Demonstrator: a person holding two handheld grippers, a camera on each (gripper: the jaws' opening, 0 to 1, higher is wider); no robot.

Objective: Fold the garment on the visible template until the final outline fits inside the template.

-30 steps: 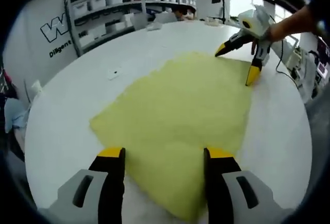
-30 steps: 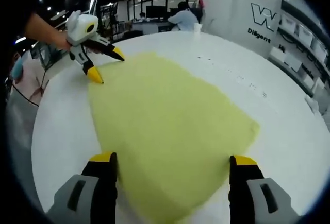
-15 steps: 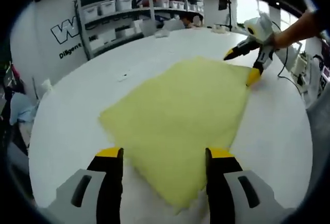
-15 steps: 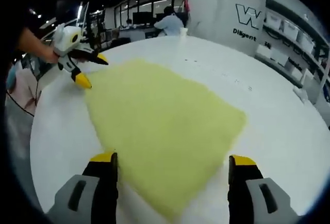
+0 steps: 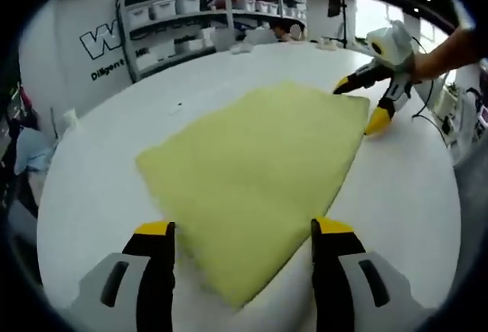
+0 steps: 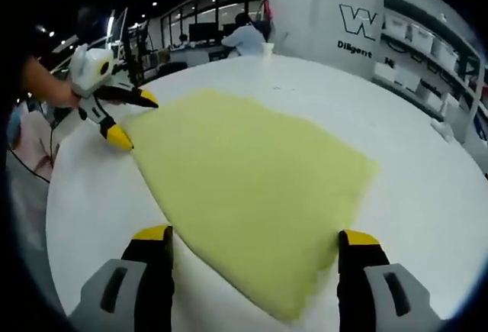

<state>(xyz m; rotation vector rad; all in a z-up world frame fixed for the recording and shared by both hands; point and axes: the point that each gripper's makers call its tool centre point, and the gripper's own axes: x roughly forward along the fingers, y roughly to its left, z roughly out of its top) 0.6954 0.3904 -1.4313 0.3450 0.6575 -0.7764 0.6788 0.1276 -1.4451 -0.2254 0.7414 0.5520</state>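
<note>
Both grippers have their jaws spread wide and hold nothing. Left gripper (image 5: 241,229) hovers over the near corner of the yellow cloth (image 5: 255,172), which lies flat on the white table (image 5: 99,172); right gripper (image 6: 255,234) hovers over the opposite corner.

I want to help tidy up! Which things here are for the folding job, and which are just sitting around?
For the job:
yellow garment
left gripper, jaws open
right gripper, jaws open
white table

Just around:
shelves with white bins
wall lettering
person at a far desk
</note>
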